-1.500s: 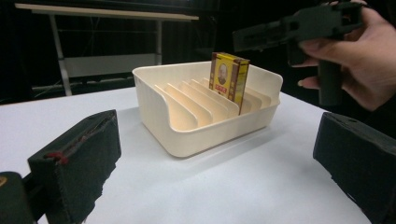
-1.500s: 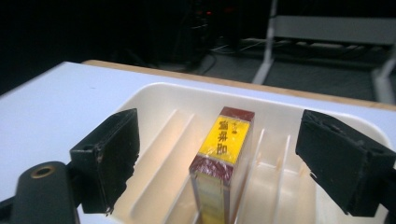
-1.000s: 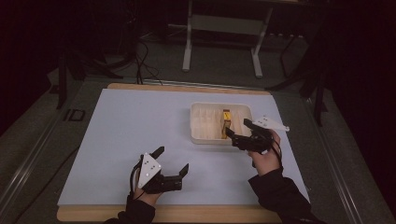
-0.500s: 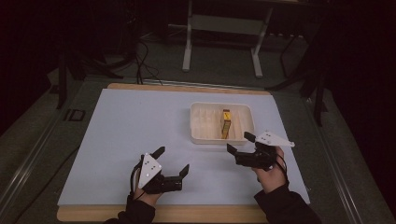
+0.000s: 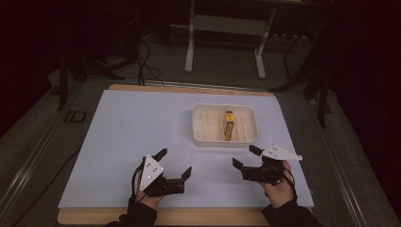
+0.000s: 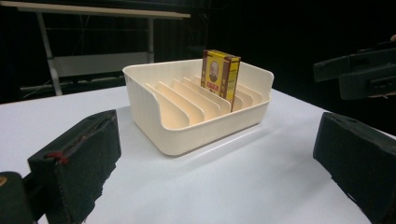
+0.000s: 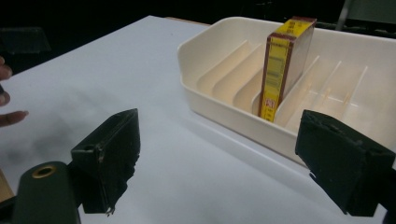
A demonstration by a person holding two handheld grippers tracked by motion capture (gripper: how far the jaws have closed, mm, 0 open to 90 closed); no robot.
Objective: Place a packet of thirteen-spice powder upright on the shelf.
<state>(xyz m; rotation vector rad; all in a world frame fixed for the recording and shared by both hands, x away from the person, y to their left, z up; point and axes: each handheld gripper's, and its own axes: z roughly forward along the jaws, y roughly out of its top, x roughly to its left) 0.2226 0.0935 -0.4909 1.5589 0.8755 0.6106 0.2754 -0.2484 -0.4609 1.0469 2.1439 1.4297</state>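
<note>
The small yellow-and-red cardboard box [image 5: 228, 125] stands upright on its narrow end in a middle slot of the cream plastic slotted tray [image 5: 201, 137], which sits on the pale white-topped table [image 5: 132, 127] toward its right half. In the left gripper view the box [image 6: 220, 74] rises well above the tray's low dividers, so only its foot is held; I judge that is the main risk here: a knock to the tray wall or to the box's top could tip it over against a neighbouring divider or out of its slot. The tray [image 7: 224, 112] itself looks light and is not fixed down, so a nudge from a finger could slide it across the smooth table. The right gripper [image 5: 248, 158] is the nearer one, just beside the tray's front right corner, its fingers spread wide with nothing between them. The left gripper [image 5: 175, 163] rests well apart from the tray at the near left, fingers likewise wide open and empty. Any sweep of the right hand forward would meet the tray first
</note>
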